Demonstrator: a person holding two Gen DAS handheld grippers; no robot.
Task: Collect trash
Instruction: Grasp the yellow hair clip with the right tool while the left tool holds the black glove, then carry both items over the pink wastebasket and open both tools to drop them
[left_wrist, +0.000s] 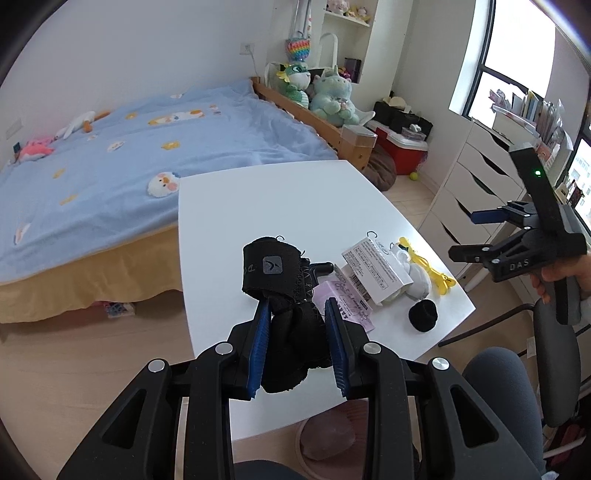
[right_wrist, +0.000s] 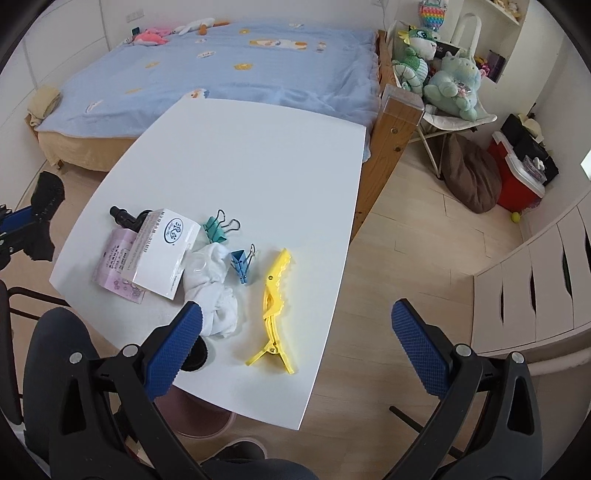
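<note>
My left gripper (left_wrist: 297, 332) is shut on a black fabric strap (left_wrist: 273, 271), held lifted over the near part of the white table (left_wrist: 277, 206). On the table lie a white card box (right_wrist: 164, 251), a pink packet (right_wrist: 118, 266), a crumpled white cloth (right_wrist: 218, 291), a teal binder clip (right_wrist: 218, 225), a blue binder clip (right_wrist: 242, 264), a yellow hair clip (right_wrist: 275, 314) and a round black object (right_wrist: 197, 354). My right gripper (right_wrist: 297, 314) hangs open above the table's near right edge. The yellow clip lies below its jaws, untouched.
A pinkish bin (left_wrist: 325, 435) stands on the floor under the table's near edge. A grey chair (left_wrist: 509, 398) is at the near side, a blue-covered bed (left_wrist: 147, 147) beyond the table, and white drawers (right_wrist: 535, 277) to the right.
</note>
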